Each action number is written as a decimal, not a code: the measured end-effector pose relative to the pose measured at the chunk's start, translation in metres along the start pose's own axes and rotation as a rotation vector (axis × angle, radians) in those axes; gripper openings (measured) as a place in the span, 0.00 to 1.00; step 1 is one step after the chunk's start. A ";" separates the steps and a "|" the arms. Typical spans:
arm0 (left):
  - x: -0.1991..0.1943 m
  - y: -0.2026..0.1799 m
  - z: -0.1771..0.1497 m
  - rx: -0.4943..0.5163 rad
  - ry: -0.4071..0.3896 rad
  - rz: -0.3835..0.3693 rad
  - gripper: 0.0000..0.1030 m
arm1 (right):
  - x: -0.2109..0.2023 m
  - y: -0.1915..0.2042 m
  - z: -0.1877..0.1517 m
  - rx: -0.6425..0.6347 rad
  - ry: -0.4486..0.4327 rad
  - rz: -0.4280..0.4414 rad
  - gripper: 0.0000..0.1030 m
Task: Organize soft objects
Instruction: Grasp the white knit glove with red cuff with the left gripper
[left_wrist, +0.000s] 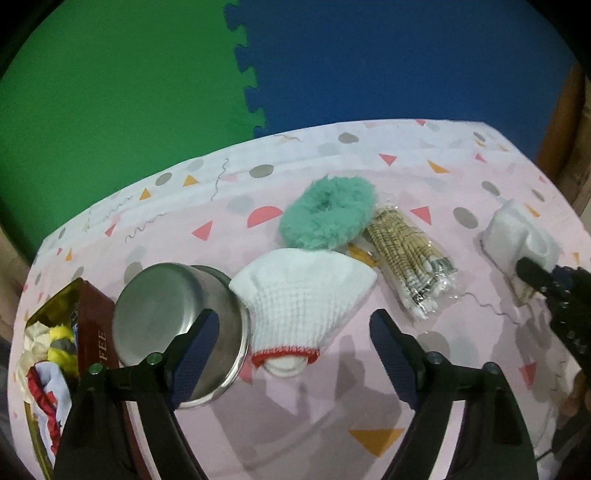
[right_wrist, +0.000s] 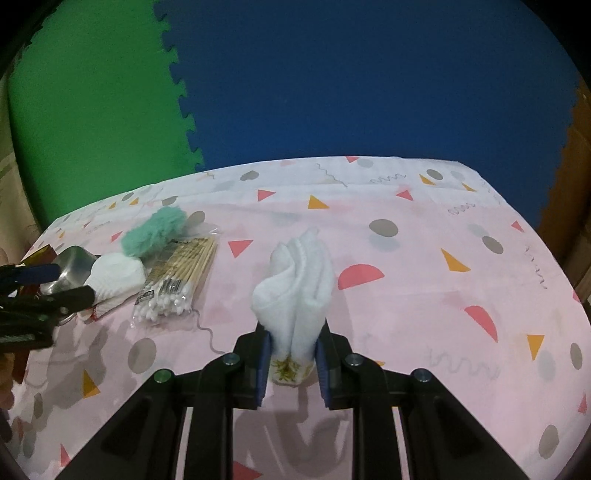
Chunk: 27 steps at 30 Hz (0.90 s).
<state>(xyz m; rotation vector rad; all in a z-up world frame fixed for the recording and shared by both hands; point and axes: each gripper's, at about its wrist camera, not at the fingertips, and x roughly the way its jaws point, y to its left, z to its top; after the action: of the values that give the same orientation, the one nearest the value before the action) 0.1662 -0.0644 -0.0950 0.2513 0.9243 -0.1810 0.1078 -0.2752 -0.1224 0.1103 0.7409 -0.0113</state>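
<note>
Pink patterned tablecloth, green and blue foam wall behind. My right gripper is clenched on a folded white cloth. My left gripper is spread wide, empty, white glove at 12 o'clock, steel pot at 9.

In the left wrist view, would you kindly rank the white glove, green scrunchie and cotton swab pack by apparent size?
1. white glove, though it lies nearest the camera.
2. green scrunchie
3. cotton swab pack; close to the scrunchie, so that order is unsure.
</note>
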 end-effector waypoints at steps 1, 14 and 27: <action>0.003 -0.001 0.001 0.004 0.003 0.006 0.75 | 0.000 -0.001 0.000 0.004 0.000 0.005 0.21; 0.036 -0.008 0.004 -0.012 0.071 0.007 0.48 | 0.005 -0.007 0.002 0.027 0.021 0.038 0.21; 0.009 -0.005 -0.001 -0.032 0.061 -0.061 0.18 | 0.007 -0.008 0.002 0.035 0.032 0.049 0.21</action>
<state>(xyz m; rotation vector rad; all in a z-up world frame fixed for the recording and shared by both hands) 0.1692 -0.0695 -0.1032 0.2003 0.9949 -0.2153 0.1140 -0.2829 -0.1269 0.1625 0.7703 0.0239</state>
